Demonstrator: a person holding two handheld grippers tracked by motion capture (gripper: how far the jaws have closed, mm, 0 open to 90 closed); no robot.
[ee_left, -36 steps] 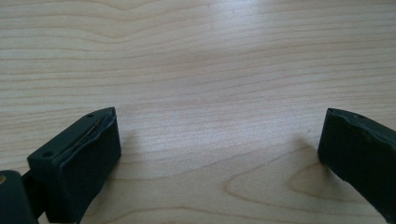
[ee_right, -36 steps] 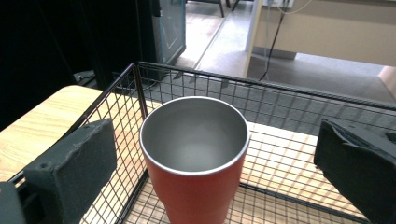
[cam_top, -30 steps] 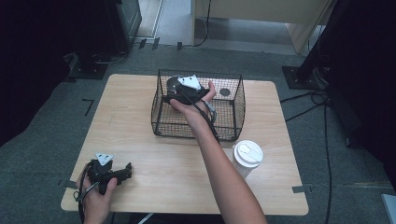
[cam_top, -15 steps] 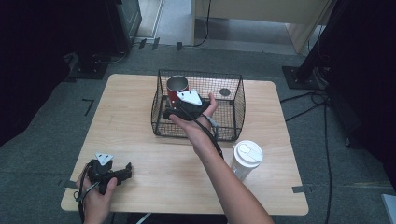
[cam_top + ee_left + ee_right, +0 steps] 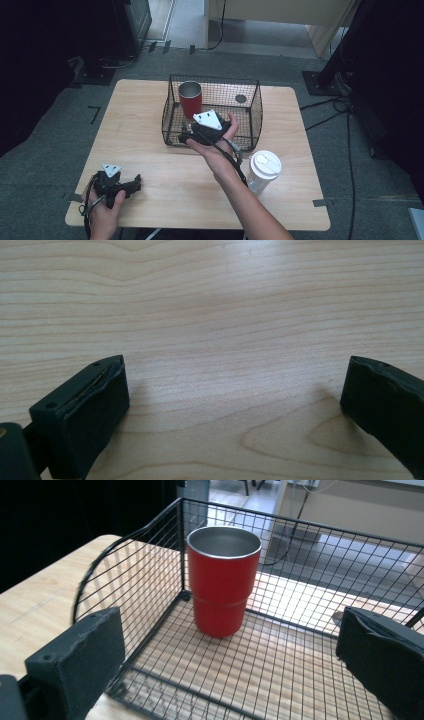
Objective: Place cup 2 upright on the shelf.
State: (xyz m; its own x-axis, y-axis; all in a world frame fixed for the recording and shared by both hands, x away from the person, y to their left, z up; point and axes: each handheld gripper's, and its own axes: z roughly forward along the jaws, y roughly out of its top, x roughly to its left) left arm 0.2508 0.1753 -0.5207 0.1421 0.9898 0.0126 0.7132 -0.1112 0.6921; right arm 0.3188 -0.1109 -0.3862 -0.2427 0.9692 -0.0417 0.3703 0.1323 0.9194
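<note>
A red metal cup [image 5: 190,97] stands upright in the far left corner of a black wire basket [image 5: 252,115] on the wooden table [image 5: 145,115]. My right gripper [image 5: 192,131] hovers over the basket's front side, open, with nothing between its jaws. In the right gripper view the red cup [image 5: 223,580] stands apart beyond the right gripper [image 5: 232,630], inside the basket [image 5: 300,540]. My left gripper [image 5: 132,184] rests at the table's front left, open. In the left gripper view only bare wood lies between the wide jaws of the left gripper [image 5: 235,390].
A white lidded paper cup [image 5: 264,170] stands on the table to the right of my right forearm, in front of the basket. A small dark round thing [image 5: 241,98] lies at the basket's far right. Cables and dark stands surround the table on the floor.
My right gripper has drawn back from the basket's far left corner toward its front side, uncovering the red cup that stands there. The left gripper has not moved.
</note>
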